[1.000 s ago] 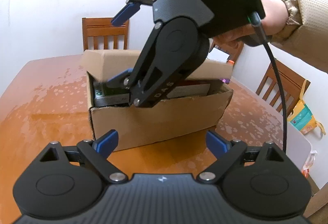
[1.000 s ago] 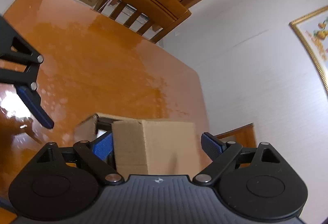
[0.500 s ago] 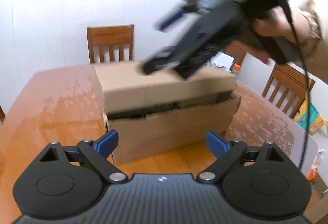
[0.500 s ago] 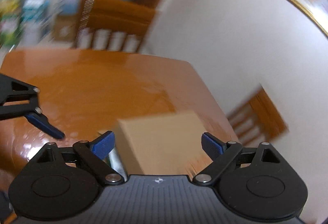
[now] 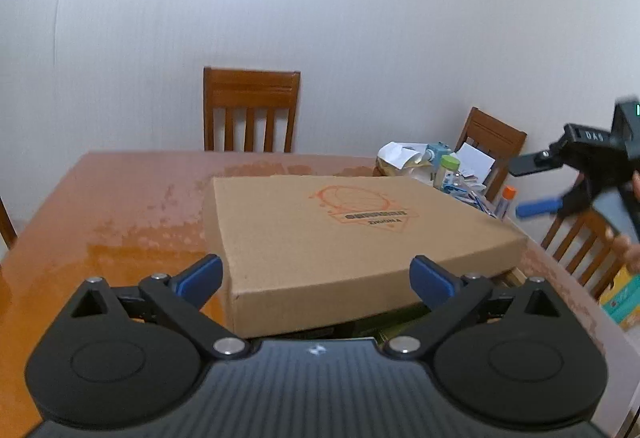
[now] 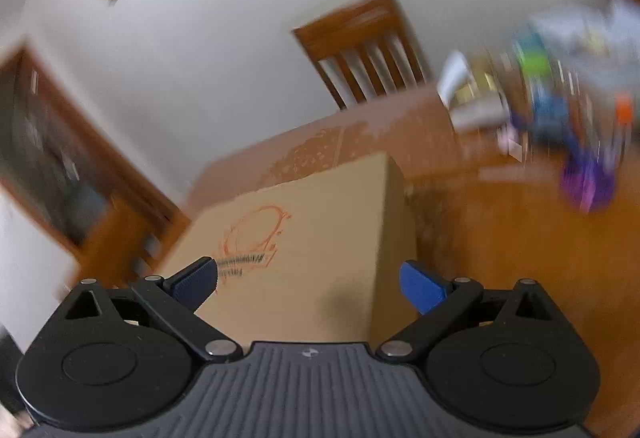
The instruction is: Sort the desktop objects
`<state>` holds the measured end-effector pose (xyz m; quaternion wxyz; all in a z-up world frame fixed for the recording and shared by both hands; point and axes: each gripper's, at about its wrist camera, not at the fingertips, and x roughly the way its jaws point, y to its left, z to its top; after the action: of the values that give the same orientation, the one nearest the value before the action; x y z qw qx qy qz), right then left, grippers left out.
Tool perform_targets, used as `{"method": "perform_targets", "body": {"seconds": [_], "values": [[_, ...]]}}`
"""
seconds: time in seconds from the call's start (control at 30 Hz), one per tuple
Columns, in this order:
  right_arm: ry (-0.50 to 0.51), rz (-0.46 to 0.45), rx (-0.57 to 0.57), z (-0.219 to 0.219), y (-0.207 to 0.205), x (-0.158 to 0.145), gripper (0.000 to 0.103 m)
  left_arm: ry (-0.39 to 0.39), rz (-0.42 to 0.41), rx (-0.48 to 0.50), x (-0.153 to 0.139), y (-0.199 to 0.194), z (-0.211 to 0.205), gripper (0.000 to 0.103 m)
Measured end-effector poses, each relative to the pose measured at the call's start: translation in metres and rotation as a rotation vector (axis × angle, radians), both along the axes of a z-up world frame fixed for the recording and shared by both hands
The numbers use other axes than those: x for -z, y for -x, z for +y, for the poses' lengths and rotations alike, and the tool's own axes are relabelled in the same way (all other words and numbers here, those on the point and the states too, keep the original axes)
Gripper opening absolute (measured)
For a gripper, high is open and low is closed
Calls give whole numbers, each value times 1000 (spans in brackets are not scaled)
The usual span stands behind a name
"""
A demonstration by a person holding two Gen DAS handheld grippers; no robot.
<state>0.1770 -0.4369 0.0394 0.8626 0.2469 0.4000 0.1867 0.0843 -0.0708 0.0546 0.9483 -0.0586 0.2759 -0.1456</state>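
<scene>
A brown cardboard box (image 5: 352,238) sits on the wooden table (image 5: 120,213) with its lid folded down; an orange printed logo (image 5: 360,207) is on top. The lid's near edge stands slightly above the box body, leaving a dark gap. My left gripper (image 5: 316,278) is open and empty, close in front of the box's near edge. My right gripper (image 6: 308,280) is open and empty, just above the lid (image 6: 304,238). In the left wrist view the right gripper (image 5: 560,185) is off to the right of the box, blurred.
A pile of loose items (image 5: 440,169), among them a green-capped bottle and papers, lies at the table's far right; it is blurred in the right wrist view (image 6: 560,109). Wooden chairs stand behind (image 5: 250,109) and to the right (image 5: 492,141) of the table.
The box lid has come down from open to nearly flat. My right gripper has swung from over the box out to the right. My left gripper has moved closer to the box.
</scene>
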Motion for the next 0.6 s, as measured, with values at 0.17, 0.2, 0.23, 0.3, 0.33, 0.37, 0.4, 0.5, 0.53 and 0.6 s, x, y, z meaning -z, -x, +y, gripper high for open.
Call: {"method": "perform_targets", "body": {"seconds": [0.17,0.2,0.23,0.3,0.33,0.37,0.4,0.5,0.53,0.6], "values": [[-107,77,48,-10,-20,22,100,-3,36,-12,9,-16,-4,100],[-111,82,47,-9,-22,25,100,4,45,-10,11,-18,-3,100],[-115,87,44,-8,-24,27,100,6,50,-13,12,-19,-2,101],[-125,97,32,-6,-29,28,100,8,60,-14,14,-22,-1,101],[-119,101,27,-4,-29,27,100,9,65,-15,16,-25,1,101],[-110,102,23,-2,-29,26,100,13,68,-15,16,-26,2,101],[-106,101,18,-1,-28,25,100,17,71,-14,16,-27,3,101],[-96,100,3,4,-31,25,100,33,79,-19,16,-33,7,101],[-93,100,-2,5,-31,24,100,34,79,-25,16,-35,7,101],[-91,101,-11,7,-28,22,100,40,87,-27,18,-40,9,101]]}}
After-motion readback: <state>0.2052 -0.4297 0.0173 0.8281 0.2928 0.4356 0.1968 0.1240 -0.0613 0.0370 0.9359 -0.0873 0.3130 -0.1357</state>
